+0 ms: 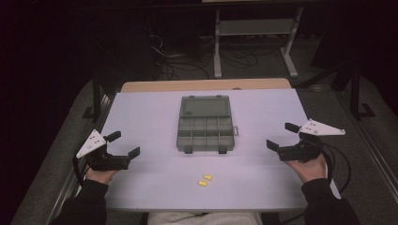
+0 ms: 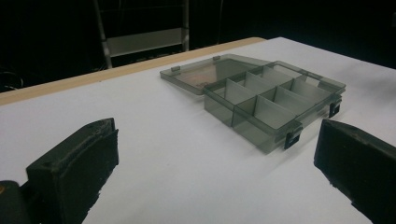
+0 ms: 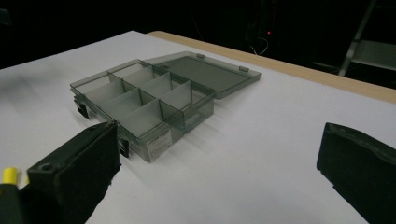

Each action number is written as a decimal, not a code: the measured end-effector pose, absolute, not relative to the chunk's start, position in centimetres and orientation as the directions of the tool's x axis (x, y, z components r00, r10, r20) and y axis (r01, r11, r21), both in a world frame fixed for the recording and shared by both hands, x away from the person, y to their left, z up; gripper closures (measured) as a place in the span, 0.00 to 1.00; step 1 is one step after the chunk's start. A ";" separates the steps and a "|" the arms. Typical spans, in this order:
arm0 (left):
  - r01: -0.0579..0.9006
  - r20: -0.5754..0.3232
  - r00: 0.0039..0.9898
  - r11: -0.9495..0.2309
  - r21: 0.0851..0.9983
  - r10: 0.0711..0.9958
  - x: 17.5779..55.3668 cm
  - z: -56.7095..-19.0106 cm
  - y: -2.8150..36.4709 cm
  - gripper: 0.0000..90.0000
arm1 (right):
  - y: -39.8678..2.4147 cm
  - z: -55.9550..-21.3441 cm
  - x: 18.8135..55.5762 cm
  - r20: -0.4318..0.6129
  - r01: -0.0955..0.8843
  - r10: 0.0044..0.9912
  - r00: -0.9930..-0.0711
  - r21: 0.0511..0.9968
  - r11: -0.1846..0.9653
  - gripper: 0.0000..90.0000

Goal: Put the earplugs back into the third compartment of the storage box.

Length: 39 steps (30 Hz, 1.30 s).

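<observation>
Both grippers — left, right — rest spread wide and empty, flanking the open box (yellow pieces nearby) for easy reach.

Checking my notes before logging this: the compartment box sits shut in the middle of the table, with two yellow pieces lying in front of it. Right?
Not quite: the compartment box is open, lid folded flat behind it, as the high view shows. The two yellow pieces do lie in front.

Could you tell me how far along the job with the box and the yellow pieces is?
Done: the box lies open, lid flat behind it, compartments bare. In hand: nothing; the left gripper and right gripper are open, apart from everything. Left: both yellow pieces lie on the table before the box, probably bound for a compartment.
</observation>
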State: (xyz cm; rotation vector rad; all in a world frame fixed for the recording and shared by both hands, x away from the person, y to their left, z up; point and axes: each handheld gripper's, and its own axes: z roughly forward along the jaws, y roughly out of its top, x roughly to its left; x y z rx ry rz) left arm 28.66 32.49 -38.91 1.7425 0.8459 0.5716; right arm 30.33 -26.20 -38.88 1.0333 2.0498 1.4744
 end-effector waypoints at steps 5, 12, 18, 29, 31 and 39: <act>0.263 -0.026 0.638 -0.186 0.947 0.769 28.5 -38.9 32.4 0.00 | -26.2 -38.9 30.3 0.097 0.337 0.759 -0.644 0.927 0.167 0.00; 0.261 -0.025 0.640 -0.187 0.947 0.768 28.4 -38.8 32.4 0.00 | -25.7 -38.8 30.3 0.102 0.356 0.751 -0.652 0.916 0.185 0.00; 0.267 -0.024 0.643 -0.196 0.943 0.765 28.4 -38.9 32.2 0.00 | -25.1 -38.6 30.1 0.100 0.360 0.738 -0.667 0.911 0.201 0.00; 0.274 -0.024 0.646 -0.202 0.940 0.763 28.4 -39.0 32.1 0.00 | -23.8 -37.5 30.4 0.092 0.385 0.718 -0.690 0.886 0.257 0.00; 0.272 -0.021 0.645 -0.203 0.941 0.764 28.3 -39.0 32.1 0.00 | -23.3 -37.1 30.5 0.080 0.392 0.708 -0.702 0.873 0.290 0.00; 0.269 -0.017 0.642 -0.205 0.941 0.766 28.3 -38.9 32.1 0.00 | -21.2 -35.4 30.5 0.037 0.370 0.655 -0.755 0.849 0.378 0.00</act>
